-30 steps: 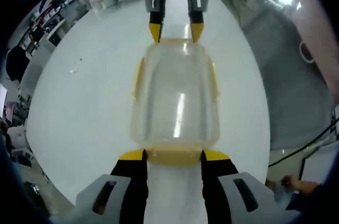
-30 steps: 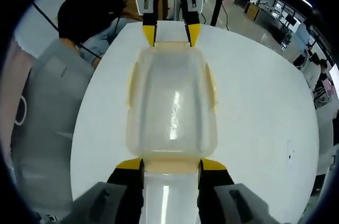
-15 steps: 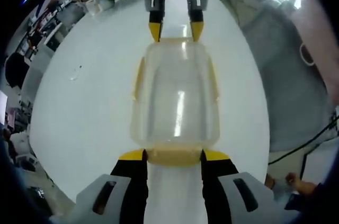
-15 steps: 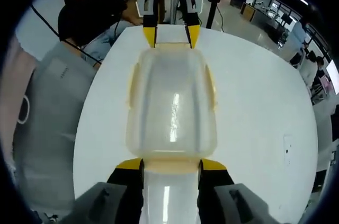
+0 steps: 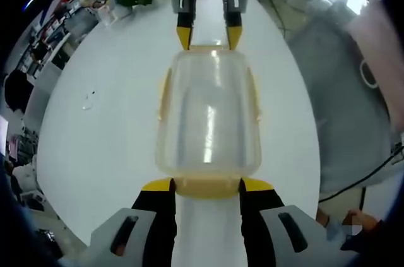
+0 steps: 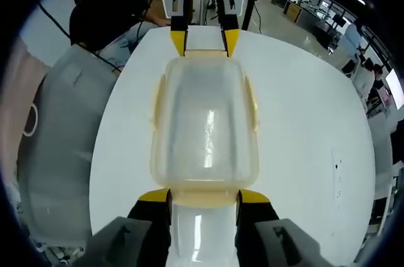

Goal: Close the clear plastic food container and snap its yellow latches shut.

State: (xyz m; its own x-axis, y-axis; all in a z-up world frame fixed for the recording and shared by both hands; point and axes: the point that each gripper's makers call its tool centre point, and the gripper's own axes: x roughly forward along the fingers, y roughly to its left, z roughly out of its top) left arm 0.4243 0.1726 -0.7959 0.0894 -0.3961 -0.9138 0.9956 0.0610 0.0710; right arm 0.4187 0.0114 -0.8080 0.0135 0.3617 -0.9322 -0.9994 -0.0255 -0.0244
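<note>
Clear plastic lidded food container (image 5: 209,118) (image 6: 205,131) with yellow latches (image 5: 207,186) (image 6: 203,196) on white round table (image 5: 101,141) (image 6: 309,128). Left gripper (image 5: 207,185) and right gripper (image 6: 203,195) at opposite ends, both jaws spread wide, tips flanking end latches.

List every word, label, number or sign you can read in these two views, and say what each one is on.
No text can be read.
Clear plastic food container: no label or print visible on its lid or its yellow latches.
White table: small dark marks near its edge, too small to read.
Grey garment of the person beside the table: a pale looped mark, not legible as text.
Background room: too blurred for any sign.
</note>
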